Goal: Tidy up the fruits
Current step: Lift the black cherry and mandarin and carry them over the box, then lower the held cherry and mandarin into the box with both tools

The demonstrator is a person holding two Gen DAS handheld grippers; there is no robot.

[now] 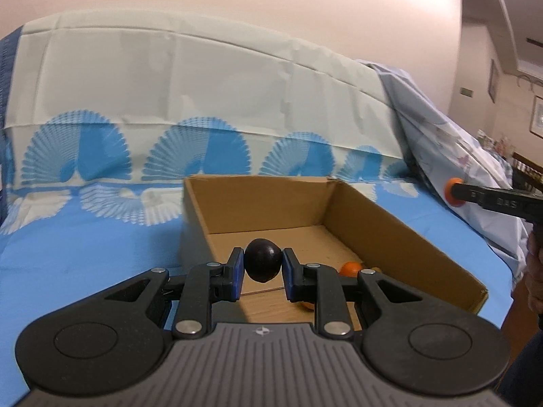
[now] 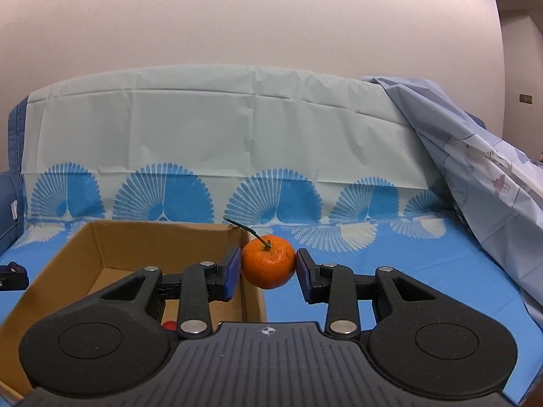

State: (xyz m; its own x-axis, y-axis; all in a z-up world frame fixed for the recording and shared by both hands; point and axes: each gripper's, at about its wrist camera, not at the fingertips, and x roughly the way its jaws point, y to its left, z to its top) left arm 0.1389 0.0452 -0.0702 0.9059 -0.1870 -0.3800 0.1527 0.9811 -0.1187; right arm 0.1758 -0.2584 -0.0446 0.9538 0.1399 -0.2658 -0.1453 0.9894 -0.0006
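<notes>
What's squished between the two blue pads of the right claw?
An orange tangerine with a thin stem sits clamped between the right claw's pads, beside the cardboard box wall. The right wrist view shows it.

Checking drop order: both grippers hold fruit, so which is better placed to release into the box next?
Left, probably. The left gripper holds the dark fruit over the box floor. The right gripper holds its orange near the box's wall, seemingly outside.
</notes>
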